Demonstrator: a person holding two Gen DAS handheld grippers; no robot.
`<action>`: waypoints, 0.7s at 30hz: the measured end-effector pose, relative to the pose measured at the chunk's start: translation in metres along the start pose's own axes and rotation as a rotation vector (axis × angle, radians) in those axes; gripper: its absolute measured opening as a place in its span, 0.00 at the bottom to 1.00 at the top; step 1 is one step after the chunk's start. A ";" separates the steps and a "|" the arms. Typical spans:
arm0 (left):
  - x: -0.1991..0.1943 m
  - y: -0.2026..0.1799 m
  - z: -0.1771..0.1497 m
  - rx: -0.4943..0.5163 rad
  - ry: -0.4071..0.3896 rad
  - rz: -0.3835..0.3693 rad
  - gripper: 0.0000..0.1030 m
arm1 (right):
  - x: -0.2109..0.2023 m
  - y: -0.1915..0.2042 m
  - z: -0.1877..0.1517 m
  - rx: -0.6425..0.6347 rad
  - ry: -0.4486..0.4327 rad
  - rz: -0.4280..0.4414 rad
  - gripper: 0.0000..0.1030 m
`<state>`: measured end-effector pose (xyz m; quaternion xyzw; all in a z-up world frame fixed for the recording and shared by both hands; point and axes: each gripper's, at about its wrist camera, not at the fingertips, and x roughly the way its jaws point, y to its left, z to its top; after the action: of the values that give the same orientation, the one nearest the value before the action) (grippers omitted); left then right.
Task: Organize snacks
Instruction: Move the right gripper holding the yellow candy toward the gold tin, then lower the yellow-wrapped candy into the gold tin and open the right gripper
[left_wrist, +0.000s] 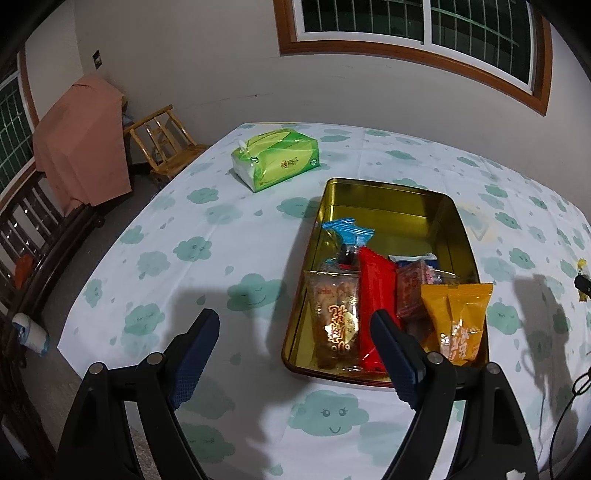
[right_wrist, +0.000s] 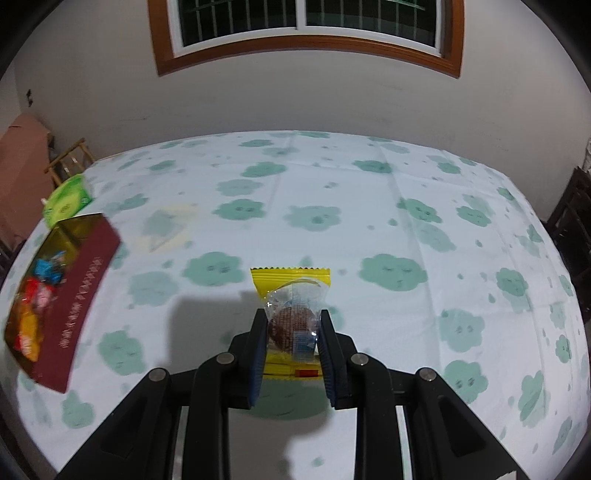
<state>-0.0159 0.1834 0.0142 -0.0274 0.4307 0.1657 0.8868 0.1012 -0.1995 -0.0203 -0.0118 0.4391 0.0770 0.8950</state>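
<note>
The right gripper clamps a yellow-edged snack packet, its label unreadable, while the left gripper gapes empty, hiding the tin's near corner.

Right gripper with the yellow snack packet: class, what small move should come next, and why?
Probably carry the yellow snack packet left toward the gold tin. The right gripper has its jaws shut on it, and the other snacks already lie in that tin.
</note>
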 end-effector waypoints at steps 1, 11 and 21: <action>0.000 0.002 0.000 -0.003 -0.001 0.000 0.80 | -0.003 0.005 0.000 -0.006 -0.003 0.008 0.25; 0.000 0.027 -0.005 -0.049 -0.004 0.015 0.82 | -0.024 0.075 -0.002 -0.086 -0.012 0.130 0.25; 0.002 0.061 -0.012 -0.090 0.008 0.043 0.82 | -0.036 0.158 -0.005 -0.173 -0.007 0.262 0.25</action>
<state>-0.0424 0.2390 0.0107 -0.0585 0.4267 0.2036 0.8792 0.0524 -0.0480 0.0125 -0.0312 0.4257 0.2305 0.8744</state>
